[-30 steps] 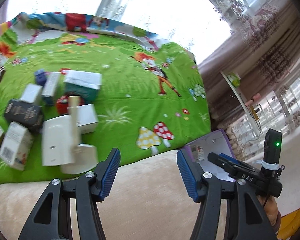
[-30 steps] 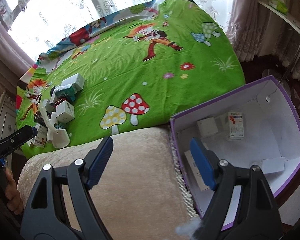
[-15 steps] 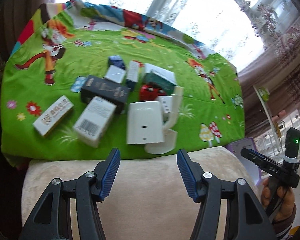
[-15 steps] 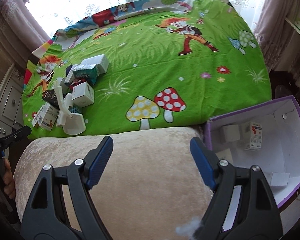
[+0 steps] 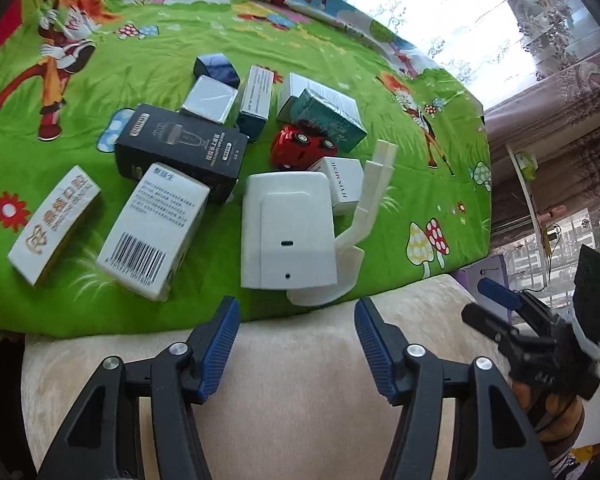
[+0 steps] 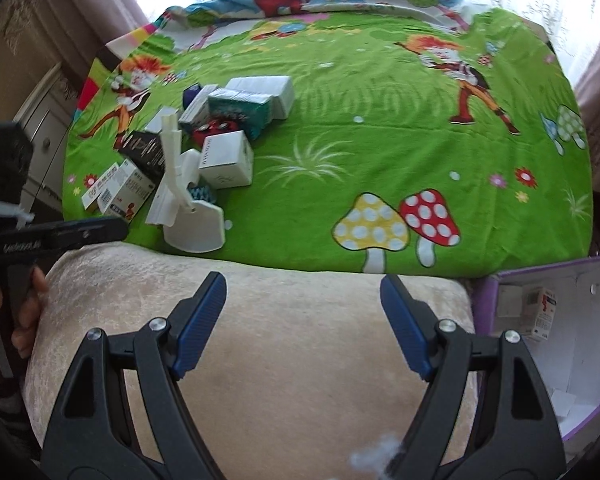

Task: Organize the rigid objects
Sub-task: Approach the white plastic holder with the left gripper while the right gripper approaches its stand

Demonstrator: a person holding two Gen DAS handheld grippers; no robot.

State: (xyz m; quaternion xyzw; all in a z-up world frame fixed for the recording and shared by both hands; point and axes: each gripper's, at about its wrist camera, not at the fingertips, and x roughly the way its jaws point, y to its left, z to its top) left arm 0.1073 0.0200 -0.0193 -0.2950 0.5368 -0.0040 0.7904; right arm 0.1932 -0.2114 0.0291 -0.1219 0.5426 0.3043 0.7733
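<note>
Boxes and small objects are lying clustered on a green cartoon-print sheet [image 5: 380,120], near its front edge where a beige plush cushion [image 5: 300,380] is meeting it. The left gripper [image 5: 296,332] is hovering over that cushion, pointing steeply down; its jaws are opening, blue pads apart, with nothing between them. Just beyond its tips a flat white plastic device [image 5: 286,232] is lying, and a white angled plastic stand [image 5: 364,216] is leaning up from a rounded base beside it. To the left of the device are lying a white barcode box [image 5: 152,232], touching a black shaver box [image 5: 180,148] behind it, and a white box with gold lettering [image 5: 52,224] a little apart. Farther back a red toy car [image 5: 296,148] is sitting under the corner of a teal box [image 5: 332,114], with a white "MUSIC" box [image 5: 340,184], a silver box [image 5: 210,100] and a dark blue box [image 5: 216,68] around them.

The right gripper [image 6: 302,328] is hanging over the same cushion, its jaws standing wide and empty. To its right a purple open box [image 6: 488,296] is sitting below the sheet's edge, with a small red-and-white carton [image 6: 544,312] standing inside against the white wall. The left gripper's handle and the hand [image 6: 24,316] holding it are showing at the left edge of the right wrist view.
</note>
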